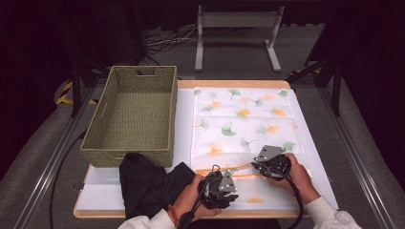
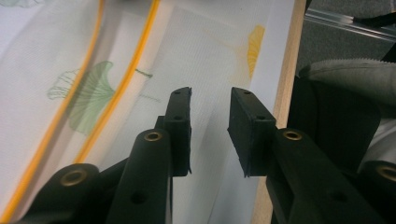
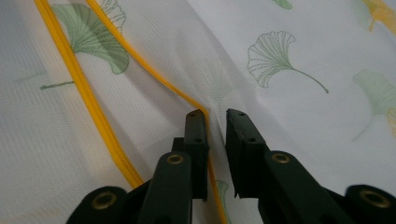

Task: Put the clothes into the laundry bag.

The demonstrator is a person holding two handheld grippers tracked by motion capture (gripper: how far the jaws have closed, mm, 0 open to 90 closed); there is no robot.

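Thin white cloth (image 1: 241, 124) with leaf print and yellow-orange hem lies spread flat on the table (image 1: 184, 119), from the centre out to 3 o'clock; its near edge is doubled back at about 5 o'clock, so the hem runs as two lines. Woven basket (image 1: 131, 114) sits at 10 o'clock. Dark garment (image 1: 148, 183) is heaped at 7 o'clock, touching the basket's near corner.

Risks, as judged:
- Sheer fabric, and both pairs of fingers stand over a single thin layer. A pinch may catch too little cloth and slip free on the lift, or take both layers of the fold at once.
- Left gripper (image 2: 210, 130) works close to the table's near edge; cloth pulled that way could slide off.
- The two hands hold at uneven points along the hem, so a lift could skew the fold.

Pose:
- Left gripper (image 1: 220, 188) at 6 o'clock, hand wrapped round the body, fingers aimed low across the cloth's near strip. Fingers released, a clear gap between them, cloth under it, not pinched.
- Right gripper (image 1: 271, 163) at 5 o'clock, angled down onto the fold. In the right gripper view its fingers (image 3: 196, 140) stand nearly together over the hem's corner (image 3: 203, 112); cannot tell whether the pads press the cloth.
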